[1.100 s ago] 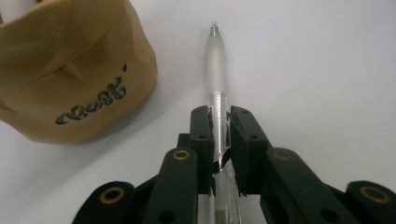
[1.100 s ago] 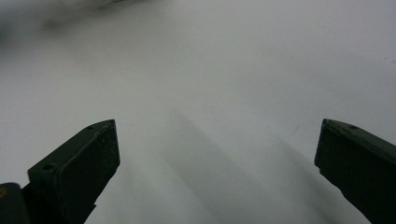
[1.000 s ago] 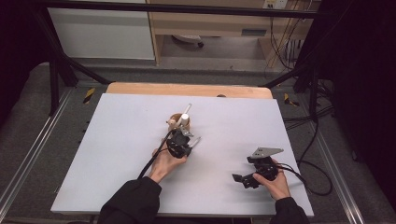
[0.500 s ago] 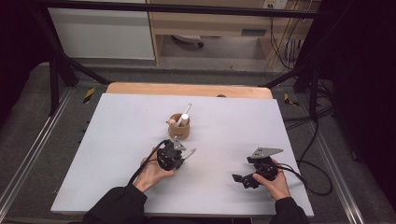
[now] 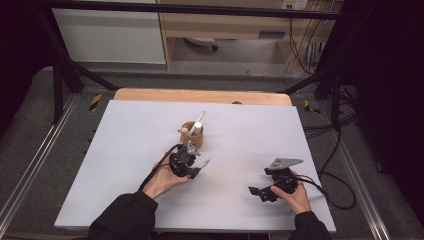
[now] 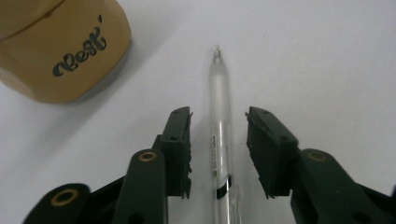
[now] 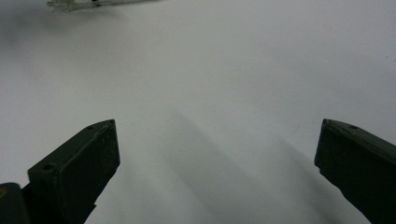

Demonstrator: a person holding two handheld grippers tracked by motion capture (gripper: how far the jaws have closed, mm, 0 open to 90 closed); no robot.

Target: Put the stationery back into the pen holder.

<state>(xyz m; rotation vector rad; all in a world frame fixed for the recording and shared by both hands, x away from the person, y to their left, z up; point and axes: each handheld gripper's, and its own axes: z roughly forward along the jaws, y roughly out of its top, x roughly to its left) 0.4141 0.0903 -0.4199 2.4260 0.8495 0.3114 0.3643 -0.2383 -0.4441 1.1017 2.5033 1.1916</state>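
Jaws of the left gripper, seen from the high view, sit low on the white worktop just in front of a small tan cup; a clear pen pokes out from between them toward the right. A white pen leans upright in the cup. The right gripper rests well apart, near the front right corner, so the left hand is much the nearer. From the left gripper view, the left jaws have just been opening and now stand partly apart with the clear pen lying flat between them, pads off it; its long axis runs straight along the jaws, tip pointing away. The pen is slim, frosted plastic with a clear barrel. The cup at upper left is smooth, matte tan with dark script lettering. From the right gripper view, the right jaws stand wide and empty over the bare matte worktop, and the clear pen lies far off, lengthwise across the top edge.
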